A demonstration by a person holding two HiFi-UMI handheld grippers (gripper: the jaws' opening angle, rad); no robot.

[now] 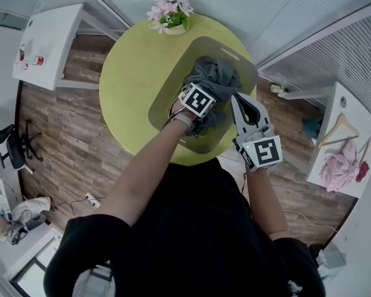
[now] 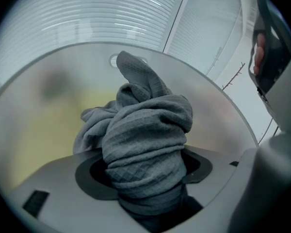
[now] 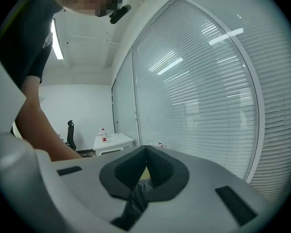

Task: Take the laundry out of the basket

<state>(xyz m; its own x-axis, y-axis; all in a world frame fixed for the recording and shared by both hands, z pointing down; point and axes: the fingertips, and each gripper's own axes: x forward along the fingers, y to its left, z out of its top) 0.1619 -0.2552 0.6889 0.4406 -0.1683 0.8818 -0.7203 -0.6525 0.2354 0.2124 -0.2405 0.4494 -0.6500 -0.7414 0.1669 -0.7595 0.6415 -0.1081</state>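
Observation:
A grey translucent basket (image 1: 164,91) stands on the round green table (image 1: 130,73). A bundle of grey cloth (image 1: 219,73) lies in it. My left gripper (image 1: 209,90) reaches into the basket from the near side, shut on this cloth. In the left gripper view the cloth (image 2: 148,125) is bunched up between the jaws of the left gripper (image 2: 145,181), with the basket wall (image 2: 58,81) behind it. My right gripper (image 1: 235,98) hovers at the basket's near right edge, jaws together. In the right gripper view the right gripper (image 3: 145,152) holds nothing and a bit of cloth (image 3: 141,191) shows below.
A pot of pink flowers (image 1: 171,14) sits at the table's far edge. A white side table (image 1: 49,39) stands at the left. Another white table (image 1: 349,147) at the right carries pink clothes and hangers. An office chair (image 1: 15,144) stands on the wooden floor.

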